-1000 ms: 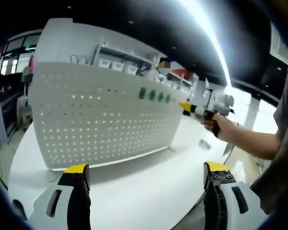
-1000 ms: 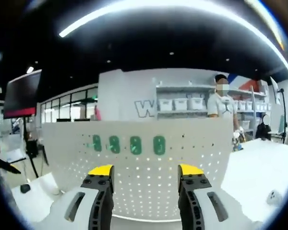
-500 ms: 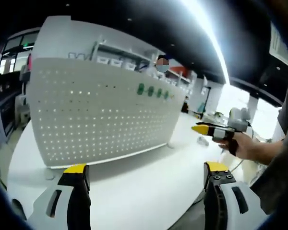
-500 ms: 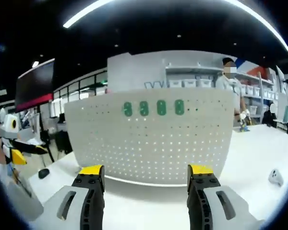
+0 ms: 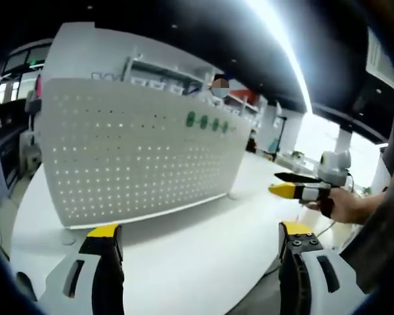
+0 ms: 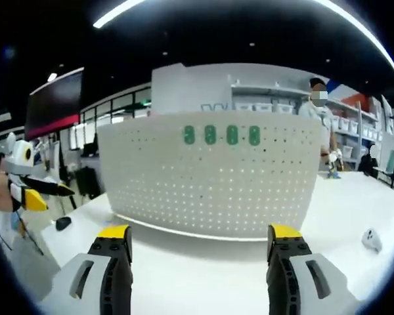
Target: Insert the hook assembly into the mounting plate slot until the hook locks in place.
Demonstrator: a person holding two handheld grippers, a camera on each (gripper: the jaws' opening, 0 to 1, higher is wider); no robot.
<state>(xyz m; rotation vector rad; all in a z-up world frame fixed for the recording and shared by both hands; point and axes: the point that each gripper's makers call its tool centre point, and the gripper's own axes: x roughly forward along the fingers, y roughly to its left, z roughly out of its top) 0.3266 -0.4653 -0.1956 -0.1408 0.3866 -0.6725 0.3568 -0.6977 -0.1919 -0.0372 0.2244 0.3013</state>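
Note:
A white pegboard mounting plate (image 5: pixel 134 154) (image 6: pixel 217 180) stands upright on the white table (image 5: pixel 203 252). Four green hook pieces (image 5: pixel 207 122) (image 6: pixel 221 135) sit in a row near its top edge. My left gripper (image 5: pixel 200 244) is open near the table's front, well short of the board, with nothing between its yellow-tipped fingers. My right gripper (image 6: pixel 200 239) is open too and faces the board squarely from a distance. In the left gripper view the right gripper (image 5: pixel 301 190) shows at the right, held by a hand. The left gripper (image 6: pixel 34 195) shows at the left of the right gripper view.
A small white object (image 6: pixel 371 239) lies on the table (image 6: pixel 203 262) at the right, and a dark small item (image 6: pixel 62 223) lies at the left. A person (image 6: pixel 317 128) stands behind the board by shelves of white bins.
The right gripper has drawn back from the board and come down, so the board looks smaller and farther in its view. The left gripper has barely moved.

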